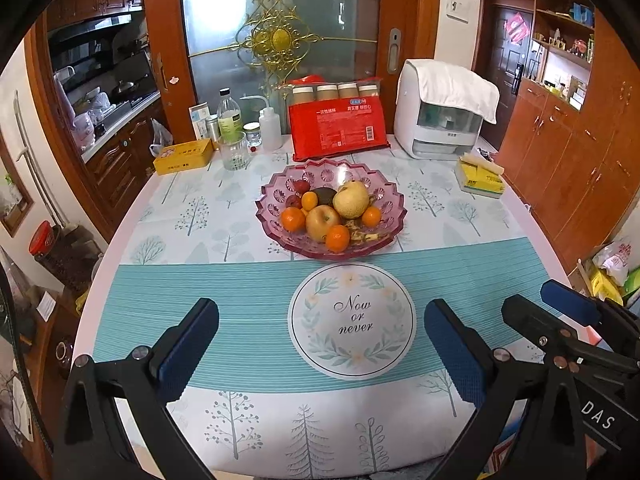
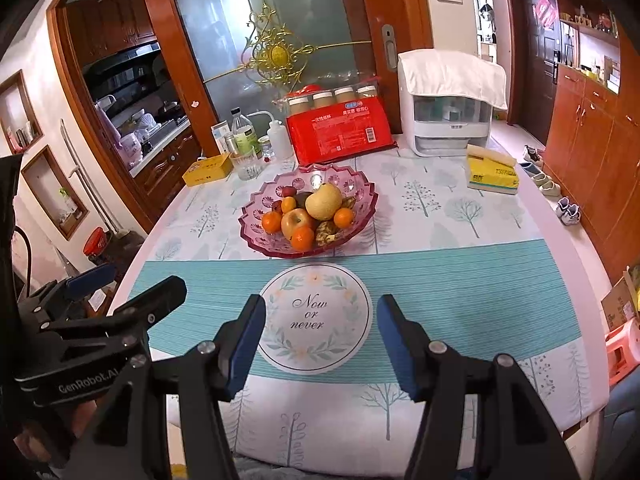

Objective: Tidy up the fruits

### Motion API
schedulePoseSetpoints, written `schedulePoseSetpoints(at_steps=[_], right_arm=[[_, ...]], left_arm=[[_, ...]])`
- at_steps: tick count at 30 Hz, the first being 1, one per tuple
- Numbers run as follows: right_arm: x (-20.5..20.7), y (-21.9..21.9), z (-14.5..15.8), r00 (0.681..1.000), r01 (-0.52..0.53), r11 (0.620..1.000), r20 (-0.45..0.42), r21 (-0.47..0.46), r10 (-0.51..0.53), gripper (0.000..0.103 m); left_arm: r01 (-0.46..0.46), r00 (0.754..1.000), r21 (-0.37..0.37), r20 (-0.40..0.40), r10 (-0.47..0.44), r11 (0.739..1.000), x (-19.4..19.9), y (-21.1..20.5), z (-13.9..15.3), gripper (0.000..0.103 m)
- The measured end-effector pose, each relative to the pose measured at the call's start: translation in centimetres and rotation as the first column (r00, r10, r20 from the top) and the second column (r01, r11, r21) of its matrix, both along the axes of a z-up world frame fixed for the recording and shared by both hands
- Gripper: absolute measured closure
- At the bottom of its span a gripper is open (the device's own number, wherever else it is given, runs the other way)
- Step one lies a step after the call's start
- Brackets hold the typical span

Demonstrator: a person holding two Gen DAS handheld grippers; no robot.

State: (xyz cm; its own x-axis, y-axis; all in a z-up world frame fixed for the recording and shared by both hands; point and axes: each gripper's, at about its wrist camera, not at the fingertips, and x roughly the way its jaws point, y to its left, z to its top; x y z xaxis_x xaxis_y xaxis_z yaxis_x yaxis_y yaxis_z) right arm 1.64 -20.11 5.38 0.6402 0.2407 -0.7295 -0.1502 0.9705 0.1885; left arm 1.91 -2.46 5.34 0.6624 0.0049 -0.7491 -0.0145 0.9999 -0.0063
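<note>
- My left gripper (image 1: 322,344) hangs over the near part of the table (image 1: 120,236), its jaws spread wide with nothing between them, only the teal striped runner (image 1: 224,292) and the round "Now or never" mat (image 1: 352,320) below
- At the far left edge sit a yellow tin (image 1: 183,156), a clear glass (image 1: 233,151) and a glass bottle (image 1: 229,116)
- The fruits lie together in the pink glass bowl (image 1: 276,196) at the middle of the table, just beyond the mat: a pear (image 1: 351,199), an apple (image 1: 322,222), several small oranges (image 1: 337,238), a dark avocado (image 1: 325,196)
- Behind the bowl stands a red pack of paper cups (image 1: 338,126); to its right a white appliance (image 1: 442,110) with a cloth over it
- My right gripper (image 2: 320,342) hovers over the same mat, jaws parted and empty
- A yellow tissue pack (image 2: 492,174) rests at the far right
</note>
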Motion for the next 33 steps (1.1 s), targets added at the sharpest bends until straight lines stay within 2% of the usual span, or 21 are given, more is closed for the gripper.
schedulePoseSetpoints(at_steps=[33], right_arm=[[1.5,0.6,-1.9,0.998,-0.013,1.000,-0.053,0.002,0.013,0.044]], left_arm=[[-0.008,0.998,0.016,-0.056,0.009,1.000,1.0,2.2,-1.8,0.001]])
